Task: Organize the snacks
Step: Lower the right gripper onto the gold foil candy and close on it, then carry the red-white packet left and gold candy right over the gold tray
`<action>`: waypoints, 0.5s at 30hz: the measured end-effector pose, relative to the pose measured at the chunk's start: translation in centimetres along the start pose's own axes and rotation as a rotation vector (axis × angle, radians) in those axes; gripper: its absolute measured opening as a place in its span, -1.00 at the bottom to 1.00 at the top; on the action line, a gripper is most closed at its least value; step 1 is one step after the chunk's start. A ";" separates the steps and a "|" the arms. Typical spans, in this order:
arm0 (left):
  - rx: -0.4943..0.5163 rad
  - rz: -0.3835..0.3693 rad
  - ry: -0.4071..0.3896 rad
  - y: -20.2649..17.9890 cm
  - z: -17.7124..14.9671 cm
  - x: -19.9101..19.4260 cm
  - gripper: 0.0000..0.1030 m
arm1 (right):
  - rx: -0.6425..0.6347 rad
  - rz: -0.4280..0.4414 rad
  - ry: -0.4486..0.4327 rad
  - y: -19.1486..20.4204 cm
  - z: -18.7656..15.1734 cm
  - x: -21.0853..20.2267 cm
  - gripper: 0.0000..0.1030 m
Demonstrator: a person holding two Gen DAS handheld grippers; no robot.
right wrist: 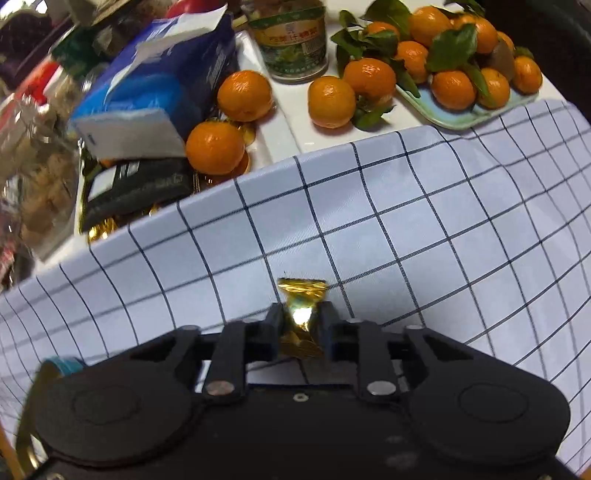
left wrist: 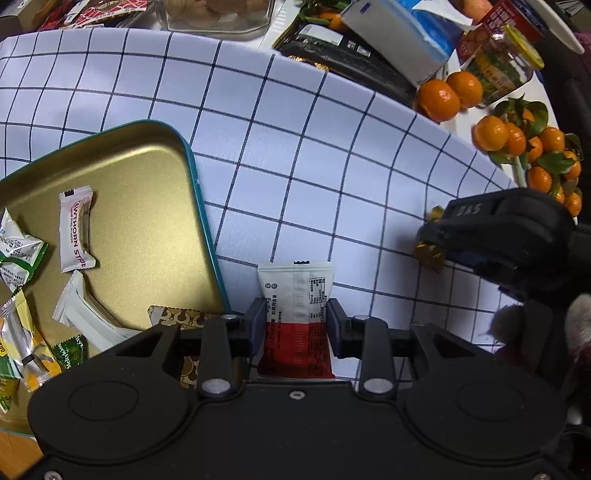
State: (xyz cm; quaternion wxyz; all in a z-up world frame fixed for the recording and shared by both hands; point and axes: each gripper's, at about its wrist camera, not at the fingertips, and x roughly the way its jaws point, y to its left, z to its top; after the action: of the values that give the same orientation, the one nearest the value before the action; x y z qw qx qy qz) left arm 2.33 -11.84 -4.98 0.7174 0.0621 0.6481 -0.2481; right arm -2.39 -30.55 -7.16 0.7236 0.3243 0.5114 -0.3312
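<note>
Open checked cloth (left wrist: pixel 295 147) lies between the tin (left wrist: pixel 199 206) and crowding tangerines (left wrist: pixel 439 99).

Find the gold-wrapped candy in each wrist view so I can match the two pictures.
Left wrist view: gold-wrapped candy at the right edge, pinched in the right gripper on the checked cloth.
Right wrist view: the candy sits bottom centre, clamped between that gripper's jaws.
Shared landmark: the blue tissue pack beside the loose tangerines.
</note>
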 end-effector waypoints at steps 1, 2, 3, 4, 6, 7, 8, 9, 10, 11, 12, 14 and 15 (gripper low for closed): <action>0.002 -0.001 -0.004 0.0 0.0 -0.2 -0.17 | -0.001 0.004 0.010 0.0 -0.1 -0.1 -0.65; 0.006 -0.002 -0.008 0.0 -0.1 -0.4 -0.17 | -0.007 0.007 0.019 0.0 -0.3 -0.2 -0.65; 0.008 -0.002 -0.011 -0.1 -0.1 -0.6 -0.17 | -0.017 0.005 0.023 0.2 -0.5 -0.3 -0.65; 0.010 -0.003 -0.015 0.0 -0.2 -0.8 -0.17 | -0.030 0.002 0.026 0.3 -0.6 -0.5 -0.65; 0.014 -0.004 -0.026 0.2 -0.3 -1.3 -0.17 | -0.051 0.010 0.024 0.7 -1.0 -1.1 -0.65; 0.014 -0.003 -0.035 0.4 -0.3 -1.7 -0.17 | -0.061 0.018 0.020 0.9 -1.1 -1.5 -0.65; 0.011 -0.001 -0.044 0.6 -0.2 -1.9 -0.17 | -0.072 0.025 0.013 1.1 -1.3 -1.9 -0.65; 0.007 0.000 -0.056 0.9 -0.2 -2.2 -0.17 | -0.085 0.029 0.002 1.3 -1.5 -2.4 -0.65; 0.000 0.002 -0.069 1.2 -0.1 -2.5 -0.17 | -0.100 0.033 -0.011 1.5 -1.6 -2.8 -0.65; -0.008 0.008 -0.082 1.6 0.0 -2.7 -0.17 | -0.114 0.037 -0.024 1.8 -1.8 -3.2 -0.65; -0.018 0.019 -0.095 2.1 0.0 -3.0 -0.17 | -0.126 0.044 -0.036 2.0 -2.0 -3.6 -0.65; -0.040 0.038 -0.118 3.1 0.2 -3.5 -0.17 | -0.137 0.068 -0.052 2.5 -2.4 -4.4 -0.65; -0.053 0.047 -0.126 3.7 0.2 -3.7 -0.17 | -0.140 0.083 -0.057 2.7 -2.5 -4.7 -0.65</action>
State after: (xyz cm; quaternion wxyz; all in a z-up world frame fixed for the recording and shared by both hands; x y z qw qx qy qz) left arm 4.01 -7.64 -2.24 0.7638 0.0424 0.6063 -0.2175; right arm -2.74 -26.26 -2.99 0.7719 0.2843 0.4984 -0.2737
